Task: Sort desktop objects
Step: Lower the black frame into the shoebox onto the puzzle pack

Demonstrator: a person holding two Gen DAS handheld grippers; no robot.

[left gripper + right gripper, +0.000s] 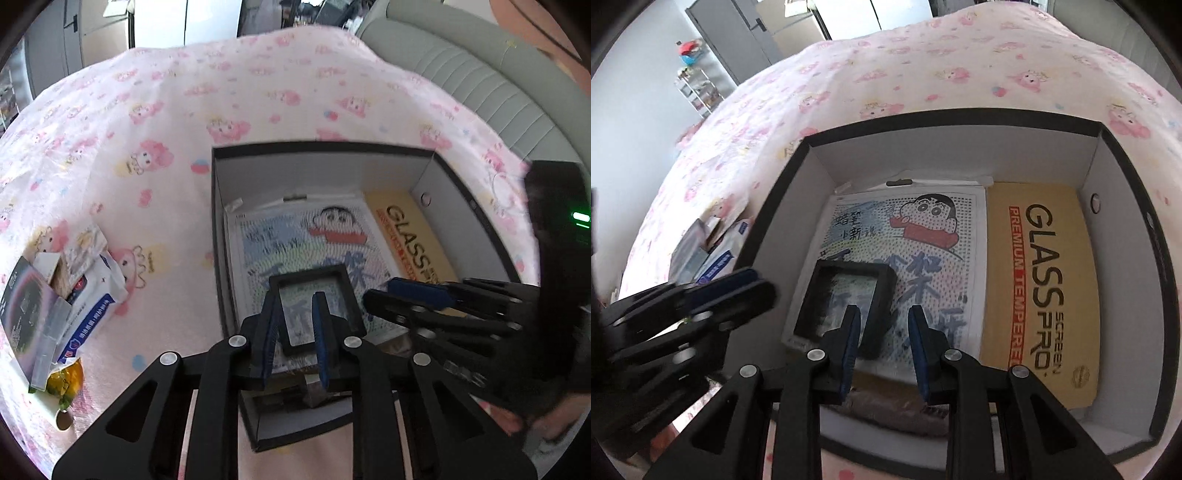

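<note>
A black box [325, 144] [960, 114] with white inner walls sits on a pink cartoon-print cloth [166, 110]. Flat in it lie a cartoon picture card [332, 229] [923, 229] and a yellow GLASS screen-protector pack [410, 236] [1041, 280]. A small black-framed clear case [332, 302] [846, 291] rests on the card. My left gripper [295, 295] [768, 288] hovers over the case, pads nearly together with nothing between them. Beside it, over the card, my right gripper [884, 310] [376, 291] is likewise shut and empty.
Left of the box lies a pile: a dark carton [22, 306], a white-and-blue packet [99, 310], a clear plastic case [51, 332], a yellow wrapped sweet [66, 380] and a coin [63, 421]. A brown item [886, 406] fills the box's near end. A grey sofa [480, 81] stands behind.
</note>
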